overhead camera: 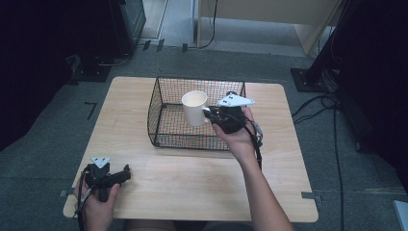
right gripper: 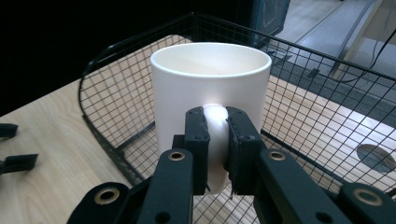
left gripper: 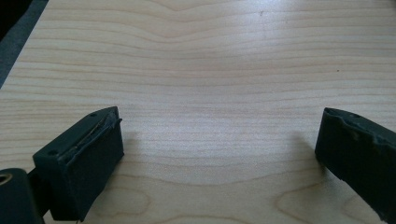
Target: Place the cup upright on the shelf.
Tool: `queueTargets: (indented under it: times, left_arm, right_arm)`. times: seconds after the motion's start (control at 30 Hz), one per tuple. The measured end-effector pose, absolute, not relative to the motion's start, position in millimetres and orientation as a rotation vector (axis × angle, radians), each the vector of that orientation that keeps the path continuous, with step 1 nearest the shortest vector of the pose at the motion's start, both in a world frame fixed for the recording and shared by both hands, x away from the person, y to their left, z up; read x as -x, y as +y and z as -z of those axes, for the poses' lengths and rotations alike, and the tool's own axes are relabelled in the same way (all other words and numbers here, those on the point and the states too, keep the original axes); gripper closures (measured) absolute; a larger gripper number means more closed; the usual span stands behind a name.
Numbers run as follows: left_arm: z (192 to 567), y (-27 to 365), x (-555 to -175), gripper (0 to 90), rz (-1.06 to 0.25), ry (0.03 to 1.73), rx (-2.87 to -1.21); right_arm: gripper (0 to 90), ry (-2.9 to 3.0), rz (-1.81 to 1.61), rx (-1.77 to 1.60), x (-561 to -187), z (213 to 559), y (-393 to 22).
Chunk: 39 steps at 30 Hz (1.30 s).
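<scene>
White mug [overhead camera: 194, 108]: upright, held over the wire basket [overhead camera: 166, 130] at the table's [overhead camera: 192, 183] far edge. Right gripper [right gripper: 216, 140]: jaws clamped on the mug's handle [right gripper: 215, 122]. Left gripper [overhead camera: 126, 172]: jaws spread wide, nothing between them, resting at the table's near left corner.

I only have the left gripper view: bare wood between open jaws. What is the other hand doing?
Observer: The right gripper is shut on the handle of a white mug.
Operator: Where is the mug?
Observer: Held upright over the black wire basket, above its floor.
Operator: Anything in the basket?
Observer: Nothing I can see besides the mug above it.
Operator: And my gripper's place?
Observer: The left gripper sits near the table's front left corner, well short of the basket.
</scene>
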State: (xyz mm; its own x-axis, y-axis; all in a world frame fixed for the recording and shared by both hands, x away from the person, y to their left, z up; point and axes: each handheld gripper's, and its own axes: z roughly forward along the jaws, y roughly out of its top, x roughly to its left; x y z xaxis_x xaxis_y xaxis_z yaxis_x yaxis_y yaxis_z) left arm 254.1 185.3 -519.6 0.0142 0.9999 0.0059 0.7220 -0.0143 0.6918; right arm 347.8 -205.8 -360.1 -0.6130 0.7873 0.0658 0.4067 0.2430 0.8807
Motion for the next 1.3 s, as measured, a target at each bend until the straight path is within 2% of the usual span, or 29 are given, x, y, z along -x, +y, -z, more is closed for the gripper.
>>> queueTargets:
  times: [0.47,0.8,1.3]
  left_arm:
    - [519,185,-254,1.1,-0.712,1.759,-1.791]
    - [519,185,-254,1.1,-0.712,1.759,-1.791]
    - [519,185,-254,1.1,-0.712,1.759,-1.791]
  right_arm:
    - [80.9,2.151,-1.264,-1.198,-402,390,-209]
    - [80.9,2.239,-1.187,-1.198,-427,406,-200]
    - [80.8,2.332,-1.146,-1.134,-439,424,-197]
